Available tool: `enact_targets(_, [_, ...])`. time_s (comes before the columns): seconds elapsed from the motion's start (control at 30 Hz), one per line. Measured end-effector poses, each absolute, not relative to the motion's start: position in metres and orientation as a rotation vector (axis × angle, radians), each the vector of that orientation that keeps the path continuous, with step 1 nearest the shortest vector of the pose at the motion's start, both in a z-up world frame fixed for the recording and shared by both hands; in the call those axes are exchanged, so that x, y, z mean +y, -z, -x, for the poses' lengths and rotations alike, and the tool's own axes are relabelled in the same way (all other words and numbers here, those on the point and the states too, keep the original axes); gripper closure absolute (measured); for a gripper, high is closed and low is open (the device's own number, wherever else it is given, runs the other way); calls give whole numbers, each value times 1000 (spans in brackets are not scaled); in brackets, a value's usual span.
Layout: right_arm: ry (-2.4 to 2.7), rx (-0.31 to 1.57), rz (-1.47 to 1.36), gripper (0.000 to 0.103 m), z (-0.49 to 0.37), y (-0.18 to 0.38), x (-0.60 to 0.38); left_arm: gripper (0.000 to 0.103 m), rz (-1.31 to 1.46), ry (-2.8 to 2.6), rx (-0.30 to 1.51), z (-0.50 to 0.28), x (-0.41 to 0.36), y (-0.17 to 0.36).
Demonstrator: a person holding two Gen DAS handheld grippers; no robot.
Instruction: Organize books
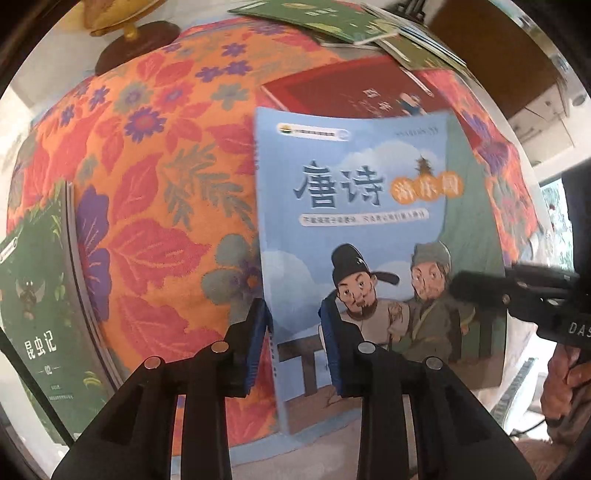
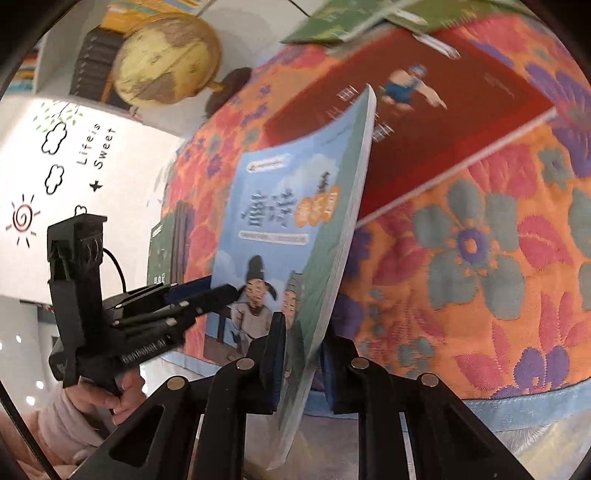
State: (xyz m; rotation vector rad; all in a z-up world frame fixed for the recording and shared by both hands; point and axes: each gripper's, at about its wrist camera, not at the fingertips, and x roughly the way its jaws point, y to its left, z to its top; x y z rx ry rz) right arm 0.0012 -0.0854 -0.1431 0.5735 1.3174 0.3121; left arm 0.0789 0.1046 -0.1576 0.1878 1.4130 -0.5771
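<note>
We see no real container here; the nearest thing to one is a shelf (image 2: 92, 70) behind the globe (image 2: 166, 59), with a row of dark volumes standing in it, their titles too small to read.

The book we hold is the blue book (image 1: 369, 229), a thin paperback with a sky-blue cover, large dark Chinese characters, an orange title badge and two cartoon figures in old-style dress. It is lifted off the floral tablecloth (image 1: 166, 184), tilted on edge, its cover bowing slightly. Our left gripper (image 1: 295, 347) is clamped on its spine edge, the blue pads either side of the cover. Our right gripper (image 2: 303, 339) is clenched on the opposite, open edge, pages visible between its fingers.

Behind the raised book a red book (image 1: 332, 99) lies flat on the cloth. Further back several green books (image 1: 332, 18) lie overlapping at the table's far edge. At the left a stack topped by a dark green insect book (image 1: 37, 295) rests on the cloth, well apart from the blue one.
</note>
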Motion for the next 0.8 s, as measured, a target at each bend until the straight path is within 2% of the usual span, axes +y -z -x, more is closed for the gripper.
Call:
enact_targets(0.2, [-322,1307,-480,86,1,133,-73,77,-13,600,1433,-79,131,150])
enact_targets(0.8, [-405,1262,-390,86,14,112,-30,77,-1,630,1326,-70,167,116])
